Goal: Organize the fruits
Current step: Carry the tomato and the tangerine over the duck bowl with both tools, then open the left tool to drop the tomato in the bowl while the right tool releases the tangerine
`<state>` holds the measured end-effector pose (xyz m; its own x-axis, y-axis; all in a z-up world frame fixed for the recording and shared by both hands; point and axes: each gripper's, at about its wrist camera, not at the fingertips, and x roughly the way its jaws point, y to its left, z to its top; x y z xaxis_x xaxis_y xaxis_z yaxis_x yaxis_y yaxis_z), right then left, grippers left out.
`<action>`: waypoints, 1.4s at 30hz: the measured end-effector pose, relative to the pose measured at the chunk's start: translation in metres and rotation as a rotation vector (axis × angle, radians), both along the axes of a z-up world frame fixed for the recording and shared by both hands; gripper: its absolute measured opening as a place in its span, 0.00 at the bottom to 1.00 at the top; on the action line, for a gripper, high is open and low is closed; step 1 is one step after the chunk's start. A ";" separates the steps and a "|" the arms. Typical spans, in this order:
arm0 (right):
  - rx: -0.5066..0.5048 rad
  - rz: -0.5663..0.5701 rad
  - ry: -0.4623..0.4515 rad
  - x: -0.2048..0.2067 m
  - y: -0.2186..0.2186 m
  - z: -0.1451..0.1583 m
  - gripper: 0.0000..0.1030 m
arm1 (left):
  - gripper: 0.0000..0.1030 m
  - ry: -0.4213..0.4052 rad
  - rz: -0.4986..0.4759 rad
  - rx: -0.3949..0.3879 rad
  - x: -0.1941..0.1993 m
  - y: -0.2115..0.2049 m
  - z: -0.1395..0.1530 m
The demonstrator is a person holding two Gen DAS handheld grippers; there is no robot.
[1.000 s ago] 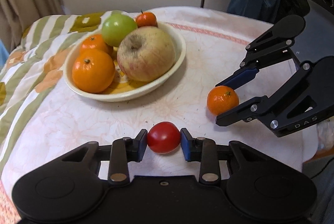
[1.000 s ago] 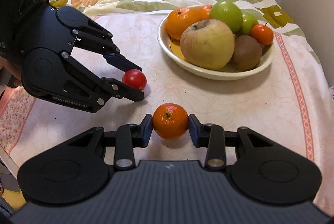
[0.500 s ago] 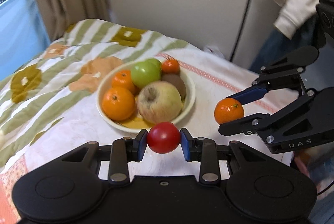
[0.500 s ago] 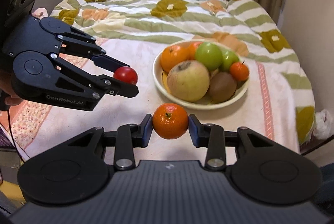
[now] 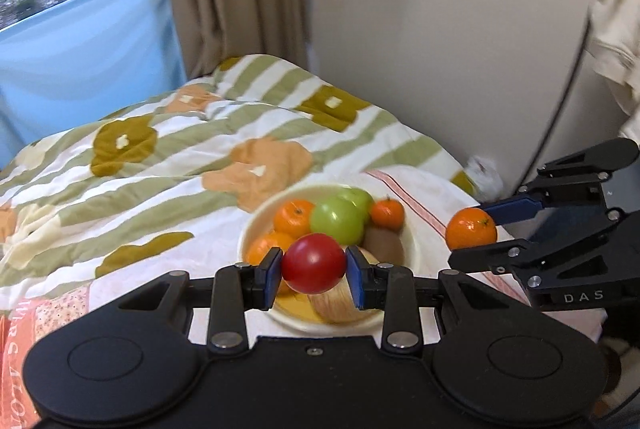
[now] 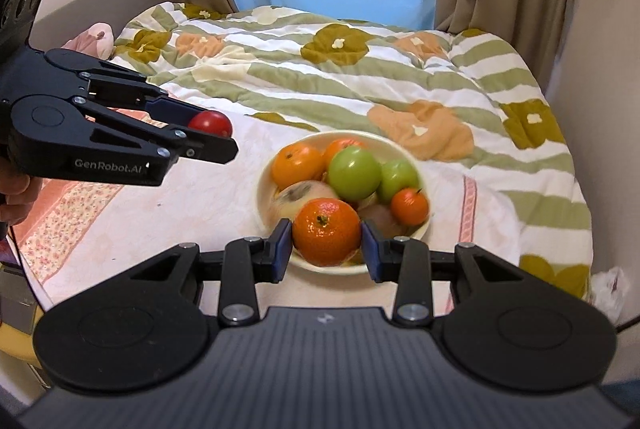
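While both are raised above the bed, the left tongs (image 5: 314, 269) are clenched on a red tomato (image 5: 314, 263), whose sides press against the blue pads (image 5: 273, 272), the jaws parted only by the fruit's width. Just to its right, the right tongs (image 6: 326, 243) grip a mandarin (image 6: 327, 231) the same way, blue pads touching both flanks. Seen from the right wrist camera, the mandarin hangs over the near rim of the cream bowl (image 6: 416, 165), while the tomato is held well to the left of it, above a pale cloth (image 6: 200, 205). That bowl rests on the cloth on the bed and holds two green apples (image 6: 355, 172), several oranges (image 6: 297, 165), a small tangerine (image 6: 409, 206) and a large pale apple (image 6: 298, 195), somewhat blurred. A striped floral quilt (image 6: 320, 69) covers the bed beyond.
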<state>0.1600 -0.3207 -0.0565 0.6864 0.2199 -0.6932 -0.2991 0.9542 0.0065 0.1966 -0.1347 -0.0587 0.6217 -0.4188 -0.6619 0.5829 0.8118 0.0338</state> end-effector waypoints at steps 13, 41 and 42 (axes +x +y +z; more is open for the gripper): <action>0.000 0.082 0.027 0.066 -0.039 -0.031 0.50 | 0.36 0.049 0.126 0.011 0.075 -0.044 -0.044; 0.033 0.135 0.071 0.091 -0.041 -0.060 0.50 | 0.86 0.006 0.220 -0.001 0.050 -0.023 -0.033; 0.034 0.142 0.072 0.093 -0.040 -0.062 0.50 | 0.86 0.005 0.230 -0.004 0.048 -0.020 -0.032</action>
